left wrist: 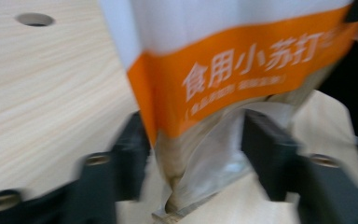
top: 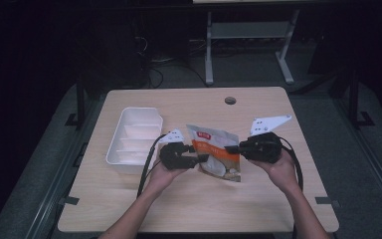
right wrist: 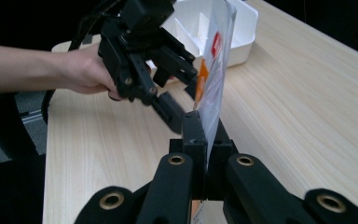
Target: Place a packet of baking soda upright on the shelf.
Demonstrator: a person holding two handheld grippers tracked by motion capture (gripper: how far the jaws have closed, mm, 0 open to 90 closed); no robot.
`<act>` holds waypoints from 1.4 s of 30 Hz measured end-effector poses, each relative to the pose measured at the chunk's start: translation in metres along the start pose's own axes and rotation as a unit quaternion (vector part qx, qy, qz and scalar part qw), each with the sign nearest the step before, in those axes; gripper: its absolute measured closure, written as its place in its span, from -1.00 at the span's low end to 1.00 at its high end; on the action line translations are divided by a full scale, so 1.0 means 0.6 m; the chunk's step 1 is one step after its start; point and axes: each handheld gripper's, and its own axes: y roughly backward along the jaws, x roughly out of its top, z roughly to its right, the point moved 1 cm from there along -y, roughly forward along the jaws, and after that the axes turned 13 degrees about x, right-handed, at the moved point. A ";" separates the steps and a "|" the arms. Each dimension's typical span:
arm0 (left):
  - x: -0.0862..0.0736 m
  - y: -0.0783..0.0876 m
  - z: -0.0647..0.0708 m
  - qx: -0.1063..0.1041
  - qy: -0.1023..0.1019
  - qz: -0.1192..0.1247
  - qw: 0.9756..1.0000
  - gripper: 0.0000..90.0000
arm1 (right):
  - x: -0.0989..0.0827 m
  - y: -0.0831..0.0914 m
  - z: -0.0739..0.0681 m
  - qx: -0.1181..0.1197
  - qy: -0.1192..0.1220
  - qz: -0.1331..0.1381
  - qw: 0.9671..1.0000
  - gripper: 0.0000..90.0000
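Right gripper (right wrist: 204, 154) was clamped on the pouch (top: 215, 152) edge mid-table, while the left gripper (left wrist: 196, 154) sat open around its other side, so I'd close that gently before pulling.

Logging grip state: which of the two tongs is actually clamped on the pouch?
The right tongs: jaws closed flat on the edge of the orange-and-white foil pouch. The left tongs are open, jaws straddling the pouch with gaps.
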 end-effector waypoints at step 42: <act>-0.009 0.020 0.022 0.024 -0.057 -0.031 0.998 0.57 | -0.074 -0.017 0.028 -0.015 -0.072 0.015 0.997 1.00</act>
